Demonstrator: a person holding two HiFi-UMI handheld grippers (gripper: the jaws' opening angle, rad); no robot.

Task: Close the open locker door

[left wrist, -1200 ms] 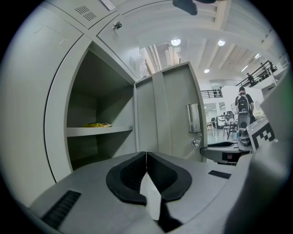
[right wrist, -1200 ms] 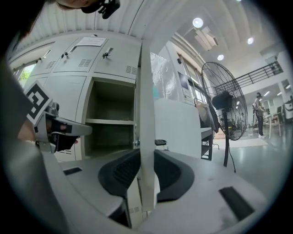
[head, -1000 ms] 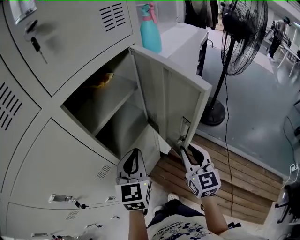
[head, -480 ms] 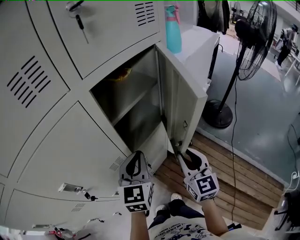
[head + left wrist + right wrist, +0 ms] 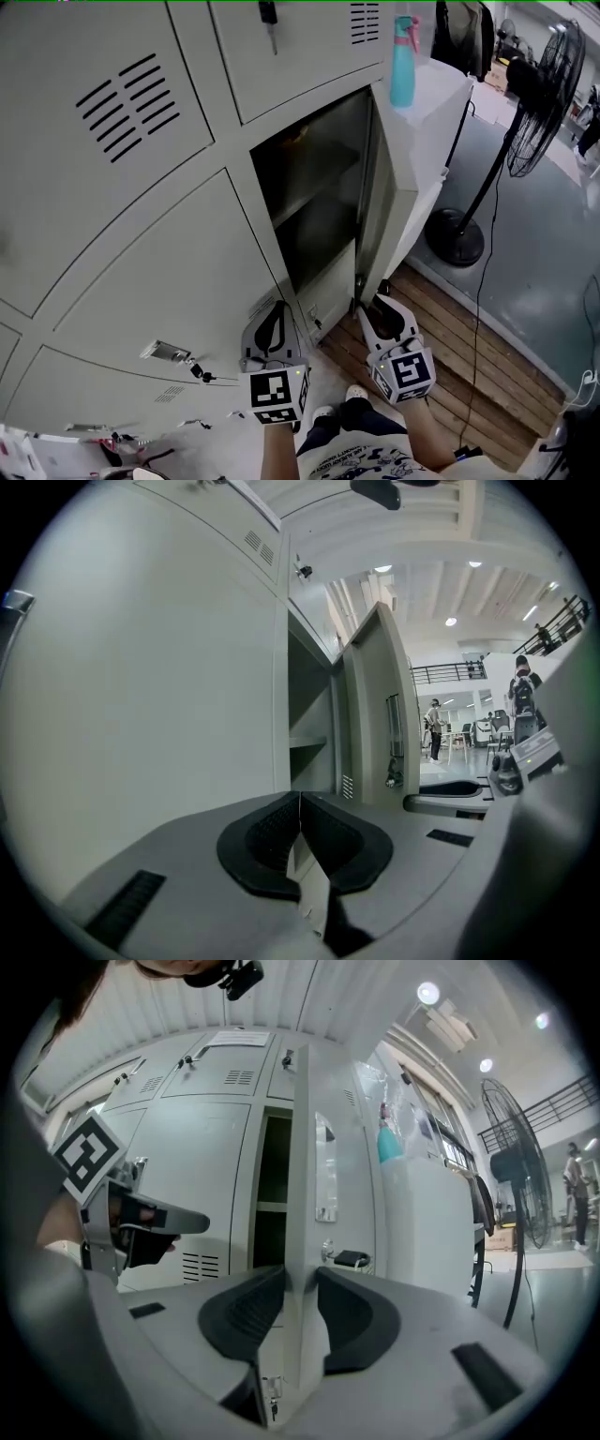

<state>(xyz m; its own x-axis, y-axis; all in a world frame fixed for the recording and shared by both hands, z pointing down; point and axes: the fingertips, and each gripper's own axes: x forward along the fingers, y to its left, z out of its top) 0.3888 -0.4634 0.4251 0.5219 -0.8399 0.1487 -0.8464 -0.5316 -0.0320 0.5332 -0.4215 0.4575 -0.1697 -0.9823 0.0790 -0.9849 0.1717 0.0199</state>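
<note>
The locker door (image 5: 398, 187) stood partly open at 1 o'clock in the head view, and the dark compartment (image 5: 314, 187) was still exposed at 12 o'clock. At 5 o'clock the right gripper (image 5: 373, 305) straddled the bottom of the door's free edge. Its fingers had just been spreading and stood apart, with the edge between them. The left gripper (image 5: 272, 314), at 6 o'clock, faced the closed lockers (image 5: 169, 300) with its fingers together on nothing. A teal spray bottle (image 5: 405, 61) stood at 1 o'clock and a floor fan (image 5: 544, 94) at 2 o'clock.
</note>
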